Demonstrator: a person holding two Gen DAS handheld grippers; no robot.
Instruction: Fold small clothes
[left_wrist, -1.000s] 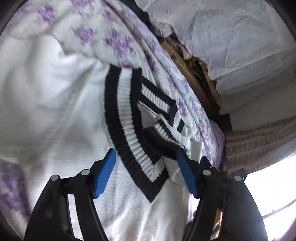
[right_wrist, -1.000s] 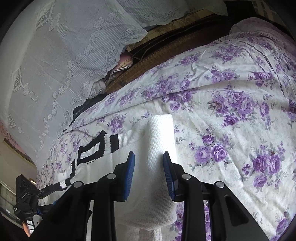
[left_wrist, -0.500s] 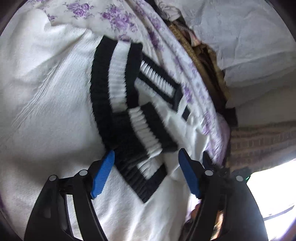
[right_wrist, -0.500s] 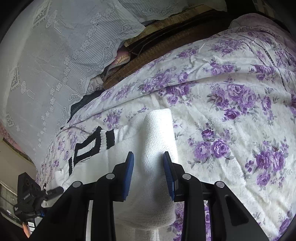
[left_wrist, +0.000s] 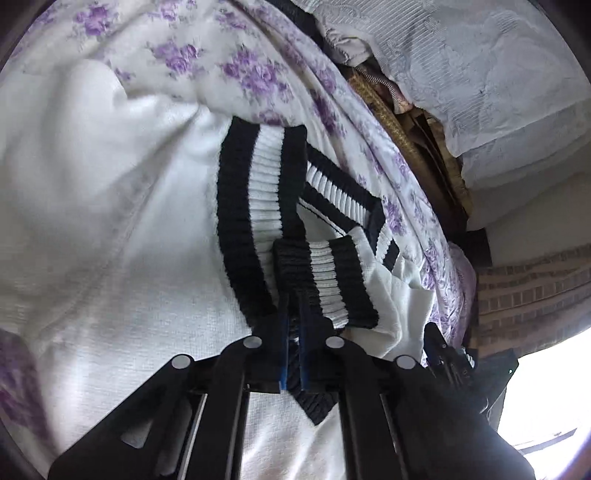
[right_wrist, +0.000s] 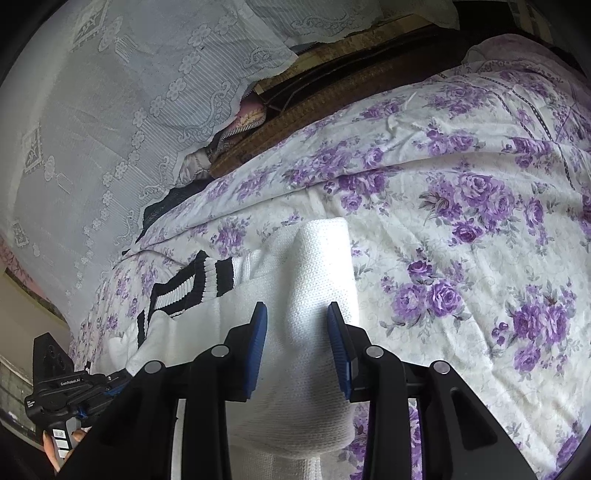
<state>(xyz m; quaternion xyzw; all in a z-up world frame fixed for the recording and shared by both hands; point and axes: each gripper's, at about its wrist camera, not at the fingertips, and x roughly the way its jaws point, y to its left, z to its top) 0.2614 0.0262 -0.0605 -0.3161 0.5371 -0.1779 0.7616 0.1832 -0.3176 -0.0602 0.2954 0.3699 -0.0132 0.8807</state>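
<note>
While the white knit sweater (left_wrist: 122, 236) lies spread on the purple-flowered bedspread (right_wrist: 461, 229), the entry reads as follows.

Item: one small sweater, white body, black-and-white ribbed V-neck trim (left_wrist: 255, 206) and matching striped cuff (left_wrist: 332, 280).

Location: on the bedspread, its neckline end toward the lace-draped headboard side (right_wrist: 110, 110); the cuff lies folded in over the chest, just beside the V of the collar.

Tool state, left gripper (left_wrist: 291, 332): blue pads drawn together, clamped on the ribbed trim at the cuff, where it meets the V; dark knit shows squeezed between them.

Tool state, right gripper (right_wrist: 297, 332): pads standing apart, straddling a raised white fold (right_wrist: 321, 280) of the sweater; no pinch visible, and contact with the cloth cannot be told.

Handling, as judged: light, soft, limp, stretchy; not fragile or slippery. Loose knit will sag and drag on the bedspread when lifted. Ribbed bands are the thickest, firmest parts and give the surest hold; the plain body is best taken at a fold or seam edge.

Orientation: from the right wrist view, the long axis seems to run from the raised fold near the right gripper away leftward to the striped collar. The hem end is out of view.
</note>
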